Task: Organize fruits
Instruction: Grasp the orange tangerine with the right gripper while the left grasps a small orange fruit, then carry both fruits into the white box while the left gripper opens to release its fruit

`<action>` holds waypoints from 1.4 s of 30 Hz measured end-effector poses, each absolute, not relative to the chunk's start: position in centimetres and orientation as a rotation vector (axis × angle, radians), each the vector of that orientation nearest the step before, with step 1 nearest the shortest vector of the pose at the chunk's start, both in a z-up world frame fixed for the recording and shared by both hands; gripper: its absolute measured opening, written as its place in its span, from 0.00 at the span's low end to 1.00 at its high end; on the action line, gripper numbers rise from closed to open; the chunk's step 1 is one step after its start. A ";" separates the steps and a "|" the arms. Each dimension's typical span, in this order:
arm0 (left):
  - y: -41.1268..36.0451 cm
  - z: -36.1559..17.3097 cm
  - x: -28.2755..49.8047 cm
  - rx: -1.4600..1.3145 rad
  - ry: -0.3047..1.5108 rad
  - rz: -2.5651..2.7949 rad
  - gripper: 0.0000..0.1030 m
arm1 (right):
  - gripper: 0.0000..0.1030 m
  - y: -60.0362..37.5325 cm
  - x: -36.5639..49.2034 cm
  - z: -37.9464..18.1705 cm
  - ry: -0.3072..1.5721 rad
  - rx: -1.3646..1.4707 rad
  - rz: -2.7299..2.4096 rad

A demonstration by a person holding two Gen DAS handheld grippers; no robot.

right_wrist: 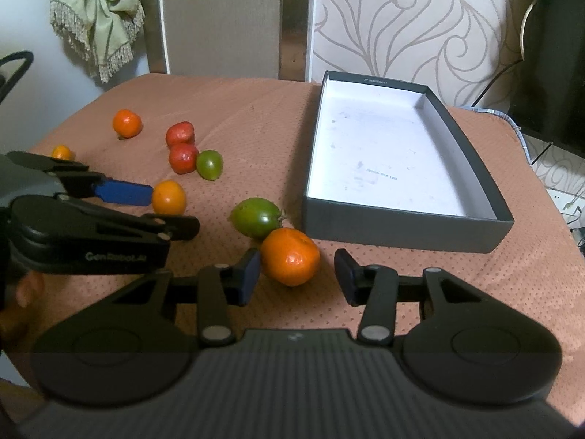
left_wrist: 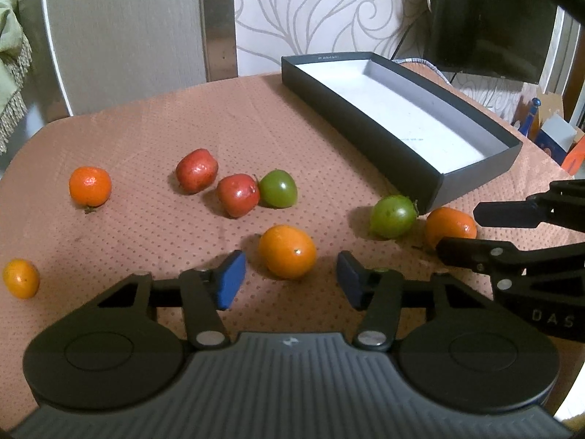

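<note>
Counter point(left_wrist: 153, 128) covered by a brownish-pink dotted cloth, its corners rounded, seen from both wrist views. Behind it stand a grey panel point(left_wrist: 124, 29) edged in white, a reflective metal strip point(left_wrist: 219, 18), and a pale wall covering point(left_wrist: 321, 11) with beige swirling lines; a green fringed curtain point(right_wrist: 95, 11) hangs tied at the far left, and a dark screen point(left_wrist: 486, 18) with cables stands at the far right. A dark grey box point(right_wrist: 402, 230) with a white, slightly smudged floor lies open on the right half of the counter, holding no fruit.

The fruits lie scattered on the cloth to the left of the box: two red fruits point(left_wrist: 196, 170) point(left_wrist: 238, 194), the nearer one touching a green fruit point(left_wrist: 278, 188); an orange point(left_wrist: 90, 186) further left; a small orange point(left_wrist: 21, 278) near the left edge; a second green fruit point(right_wrist: 256, 217) just beside the box's near corner.

Left claw point(left_wrist: 289, 280): jaws spread, blue pads either side of a central orange point(left_wrist: 287, 251) and not touching it. Right claw point(right_wrist: 298, 274): jaws spread around another orange point(right_wrist: 290, 260), which lies against the second green fruit; the left pad appears at or very near the peel, the right pad apart from it. Each claw appears at the edge of the other's view
</note>
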State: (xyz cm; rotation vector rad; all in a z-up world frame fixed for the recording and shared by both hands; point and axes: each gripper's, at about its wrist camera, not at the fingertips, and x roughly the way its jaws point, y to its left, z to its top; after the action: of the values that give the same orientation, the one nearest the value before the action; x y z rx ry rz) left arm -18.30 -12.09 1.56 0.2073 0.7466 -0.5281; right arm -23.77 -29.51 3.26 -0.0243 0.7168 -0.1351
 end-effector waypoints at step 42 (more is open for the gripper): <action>-8.2 2.3 -18.3 0.145 0.765 -0.501 0.37 | 0.38 -27.1 -24.3 4.6 0.749 -0.008 -0.033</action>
State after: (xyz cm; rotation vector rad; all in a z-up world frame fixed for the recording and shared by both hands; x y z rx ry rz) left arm -18.32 -8.17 2.29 0.1450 0.7649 -0.5009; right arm -24.29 -27.09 4.58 -0.0079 0.7495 -0.0332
